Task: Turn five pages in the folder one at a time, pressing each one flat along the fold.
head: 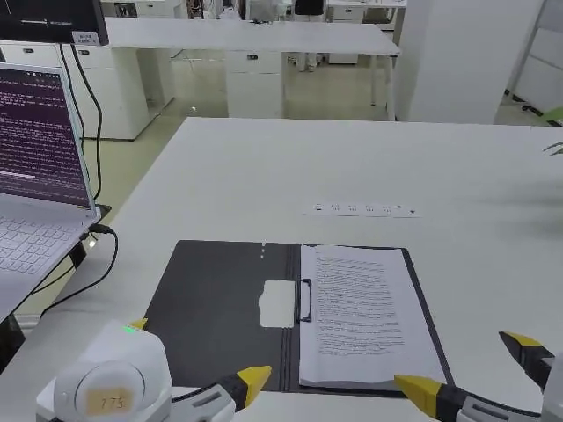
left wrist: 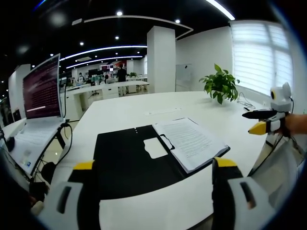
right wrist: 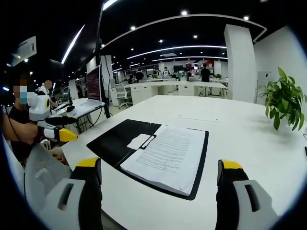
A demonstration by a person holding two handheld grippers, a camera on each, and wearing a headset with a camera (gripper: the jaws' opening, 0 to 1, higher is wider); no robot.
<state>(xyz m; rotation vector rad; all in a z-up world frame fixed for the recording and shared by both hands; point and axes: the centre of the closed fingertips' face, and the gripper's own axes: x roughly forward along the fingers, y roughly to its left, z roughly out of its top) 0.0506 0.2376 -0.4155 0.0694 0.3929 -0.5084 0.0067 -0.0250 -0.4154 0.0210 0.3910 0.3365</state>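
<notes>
On the white table point(head: 352, 167), just ahead of two grippers, one black folder point(head: 211, 299) lies open, a single stack of printed pages point(head: 369, 303) held on its right half by one clip point(head: 305, 299) at the fold. The left gripper point(head: 195, 352) and right gripper point(head: 469, 362) hover at its near edge, jaws spread wide and empty. The top sheet is likely light, limp and easily creased, best pinched gently at its free right corner, away from the clip.

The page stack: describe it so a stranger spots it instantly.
On the white table, right of the laptop, lies an open black folder. The page stack fills its right half, dense with printed text, unlike the small blank white patch beside it.
</notes>
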